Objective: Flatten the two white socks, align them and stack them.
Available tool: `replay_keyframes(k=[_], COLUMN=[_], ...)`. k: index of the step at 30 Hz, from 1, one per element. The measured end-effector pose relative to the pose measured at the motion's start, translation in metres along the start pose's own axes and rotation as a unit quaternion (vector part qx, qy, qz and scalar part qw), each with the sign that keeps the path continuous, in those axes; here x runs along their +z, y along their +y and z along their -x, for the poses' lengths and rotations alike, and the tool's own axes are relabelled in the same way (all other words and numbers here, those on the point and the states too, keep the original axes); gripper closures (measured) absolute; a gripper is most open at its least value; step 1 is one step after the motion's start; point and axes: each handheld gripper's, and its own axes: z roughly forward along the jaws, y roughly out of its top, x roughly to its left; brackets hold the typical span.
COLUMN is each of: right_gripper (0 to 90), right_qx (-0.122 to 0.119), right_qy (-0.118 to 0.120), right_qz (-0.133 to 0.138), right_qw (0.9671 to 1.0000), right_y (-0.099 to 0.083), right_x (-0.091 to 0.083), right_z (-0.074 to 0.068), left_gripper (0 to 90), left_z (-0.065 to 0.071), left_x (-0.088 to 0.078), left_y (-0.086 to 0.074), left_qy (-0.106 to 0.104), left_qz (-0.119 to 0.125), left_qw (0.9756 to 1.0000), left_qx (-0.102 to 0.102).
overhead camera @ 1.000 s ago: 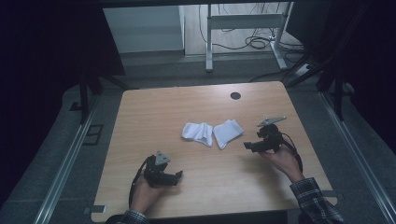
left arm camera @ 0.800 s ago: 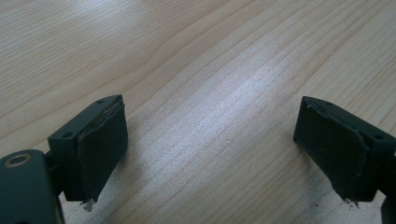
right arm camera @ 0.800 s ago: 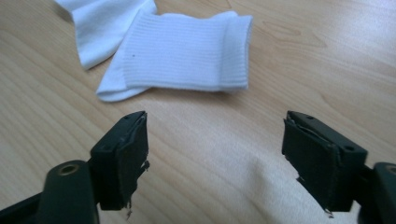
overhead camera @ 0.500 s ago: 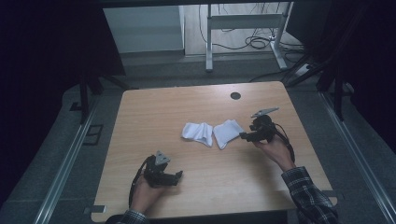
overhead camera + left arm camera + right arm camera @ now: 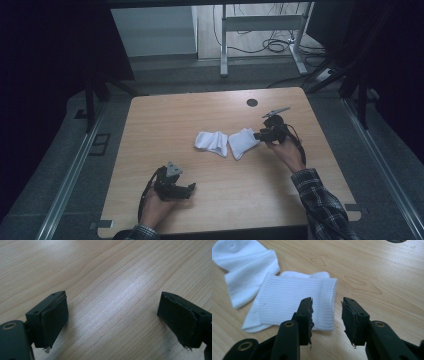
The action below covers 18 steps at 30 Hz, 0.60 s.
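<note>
Two white socks lie side by side near the middle of the wooden table [image 5: 165,120] in the high view, just touching or nearly so where their edges meet. The left sock [image 5: 211,142] sits a little left of the frame's centre; the right sock [image 5: 241,142] lies just right of it, its ribbed cuff turned toward the right gripper [image 5: 261,135].

In the right gripper view that nearer sock [image 5: 287,305] fills the centre-left of the frame, folded flat, its cuff edge running down the middle, while the other sock [image 5: 244,270] spreads across the upper left. The right gripper [image 5: 327,315] is poised at the cuff: one black jaw stands over the ribbed fabric, the other over bare wood just past the cuff's edge. Its jaws have just been closing and now stand partly apart, with the cuff edge in the gap between them; the pads do not press on the cloth. The person's right hand [image 5: 285,150] holds this gripper right of the frame's centre, a plaid sleeve [image 5: 320,200] running to the lower right.

At the lower left of the high view, the left gripper [image 5: 192,188] rests low over the table, well apart from both socks. In the left gripper view its jaws are spread wide over bare wood grain [image 5: 112,290], nothing between them.

A dark round hole [image 5: 252,102] marks the tabletop toward its far edge.
</note>
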Motion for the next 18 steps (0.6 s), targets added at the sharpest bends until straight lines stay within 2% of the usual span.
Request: replay_keyframes(k=[11,14,15,16,18], right_gripper=[52.2,56.5,64.3,67.8,69.7], right_qx=[0.001,0.0,0.002,0.005,0.007], right_qy=[-0.011,-0.011,-0.004,0.001,0.003], right_qz=[-0.022,-0.034,-0.038,-0.04,-0.04], right_qw=[0.9997,0.9994,0.9993,0.9992,0.9992], right_y=[0.001,-0.002,-0.004,-0.004,-0.005], right_x=[0.024,0.031,0.034,0.035,0.035], right_z=[0.001,0.002,0.002,0.002,0.002], left_gripper=[9.9,9.9,9.9,9.9,9.9], left_z=[0.0,0.0,0.0,0.0,0.0], left_x=[0.0,0.0,0.0,0.0,0.0], left_y=[0.0,0.0,0.0,0.0,0.0], left_qy=[0.0,0.0,-0.001,0.0,0.0], left_qz=[0.0,0.001,0.001,0.001,0.001], left_qw=[1.0,1.0,1.0,1.0,1.0], left_qx=[0.0,0.0,0.0,0.0,0.0])
